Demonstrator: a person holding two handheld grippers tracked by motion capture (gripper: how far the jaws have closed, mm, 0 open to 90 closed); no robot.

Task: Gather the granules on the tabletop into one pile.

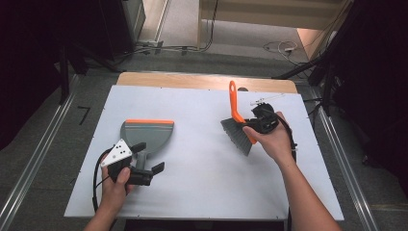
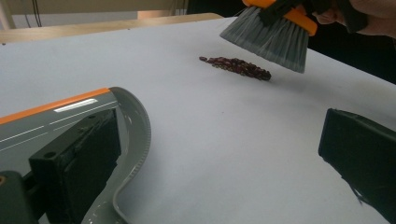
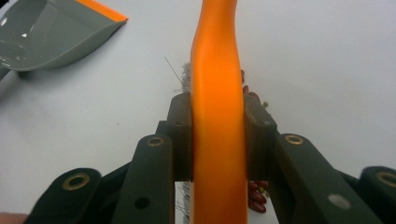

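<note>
A grey dustpan [image 1: 146, 132] with an orange lip lies flat on the left of the white board [image 1: 207, 187]. My left gripper [image 1: 148, 157] stands open at its handle end. One of its jaws rests over the dustpan [image 2: 70, 126] and the other stands far apart on the bare board. My right gripper [image 1: 255, 122] is shut on the orange handle of a hand brush [image 1: 235, 110]. The grey bristles [image 2: 268, 37] hang tilted just above a small line of dark red beans [image 2: 236, 67]. The handle [image 3: 217, 93] runs up between the pads, with beans [image 3: 256, 198] below it.
A small white object [image 1: 266, 100] lies near the board's far right corner. The bare wooden table edge [image 1: 202, 81] runs along the back. Metal rails flank the table on the floor, and cables [image 1: 281, 47] lie beyond it.
</note>
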